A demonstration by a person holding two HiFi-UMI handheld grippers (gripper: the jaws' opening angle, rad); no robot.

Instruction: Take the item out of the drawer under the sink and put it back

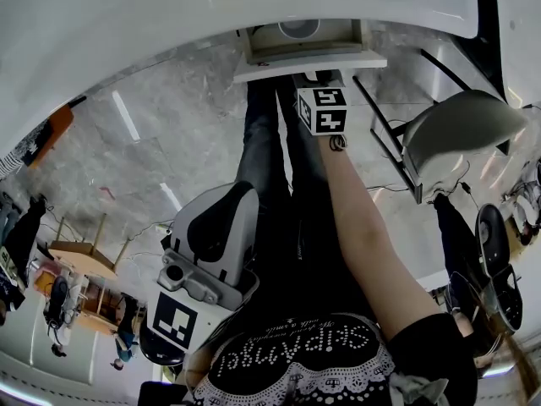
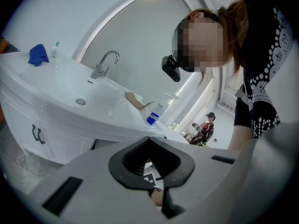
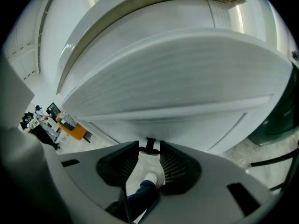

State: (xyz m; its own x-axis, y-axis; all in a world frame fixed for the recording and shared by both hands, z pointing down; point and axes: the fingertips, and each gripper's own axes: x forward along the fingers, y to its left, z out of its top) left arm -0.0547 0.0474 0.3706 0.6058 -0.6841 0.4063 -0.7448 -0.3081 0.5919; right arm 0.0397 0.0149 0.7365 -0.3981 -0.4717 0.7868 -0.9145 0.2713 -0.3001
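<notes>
In the head view the white drawer under the sink counter stands pulled out, with a round greyish item inside it. My right gripper reaches to the drawer front. In the right gripper view its jaws close on the small black drawer handle. My left gripper hangs low by the person's legs, away from the drawer. It is shut with nothing in it, and its tips meet in the left gripper view.
The left gripper view shows the sink basin, a faucet, a blue cloth, a blue-labelled bottle and a cabinet door. A grey chair stands to the right of the drawer. The person's legs stand directly before it.
</notes>
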